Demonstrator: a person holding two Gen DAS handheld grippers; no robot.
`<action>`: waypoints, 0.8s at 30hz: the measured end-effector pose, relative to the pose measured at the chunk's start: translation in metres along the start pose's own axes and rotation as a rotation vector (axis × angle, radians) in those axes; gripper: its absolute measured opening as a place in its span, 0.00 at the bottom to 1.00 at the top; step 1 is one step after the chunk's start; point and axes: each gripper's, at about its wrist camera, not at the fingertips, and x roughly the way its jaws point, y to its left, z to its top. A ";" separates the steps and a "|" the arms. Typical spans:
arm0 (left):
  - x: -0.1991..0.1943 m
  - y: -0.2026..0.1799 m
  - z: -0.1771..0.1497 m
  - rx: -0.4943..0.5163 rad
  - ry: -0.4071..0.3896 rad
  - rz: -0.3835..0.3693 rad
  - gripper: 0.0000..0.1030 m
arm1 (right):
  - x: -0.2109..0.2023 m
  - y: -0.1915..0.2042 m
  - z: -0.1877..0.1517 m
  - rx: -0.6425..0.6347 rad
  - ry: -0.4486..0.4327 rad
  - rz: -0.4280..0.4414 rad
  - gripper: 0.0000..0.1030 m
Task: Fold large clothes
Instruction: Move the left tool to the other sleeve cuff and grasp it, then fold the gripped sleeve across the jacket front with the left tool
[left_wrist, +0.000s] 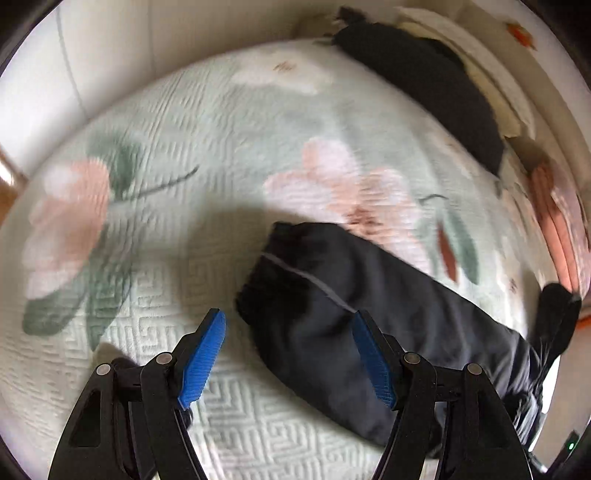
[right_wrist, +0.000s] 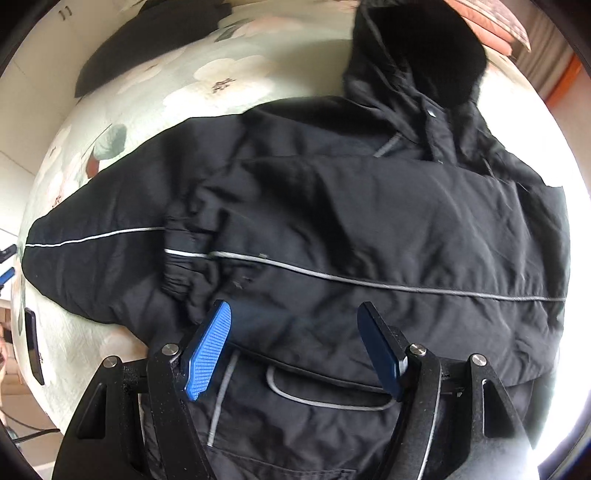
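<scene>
Jacket (right_wrist: 369, 229): black woven cloth, matt with a slight sheen, creased, trimmed with narrow grey piping. Hood (right_wrist: 417, 55): same cloth, dark lining. Bedspread (left_wrist: 184, 147): quilted cloth, matt, pale green, embossed geometric stitching and printed flowers. Left gripper (left_wrist: 289, 354) and right gripper (right_wrist: 294, 345): black matt plastic arms, metal pivot pins, blue pads (left_wrist: 202, 365) with fine ribbed texture.

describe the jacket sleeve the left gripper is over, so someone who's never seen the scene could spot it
Start from the bed with the pale green floral quilt; a black hooded jacket lies spread on it. The sleeve stretches out from the jacket body, its cuff end lying between the open fingers of the left gripper. A thin grey reflective stripe along it separates it from the plain black garment at the far edge.
</scene>
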 end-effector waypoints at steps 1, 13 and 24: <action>0.009 0.007 0.001 -0.026 0.022 -0.013 0.71 | 0.002 0.003 0.003 -0.006 0.000 -0.003 0.72; 0.043 0.003 0.000 -0.016 0.051 -0.120 0.42 | 0.020 0.046 0.033 -0.035 -0.031 0.032 0.71; 0.025 -0.010 0.002 0.071 -0.021 -0.136 0.25 | 0.050 0.056 0.044 0.006 -0.035 0.001 0.50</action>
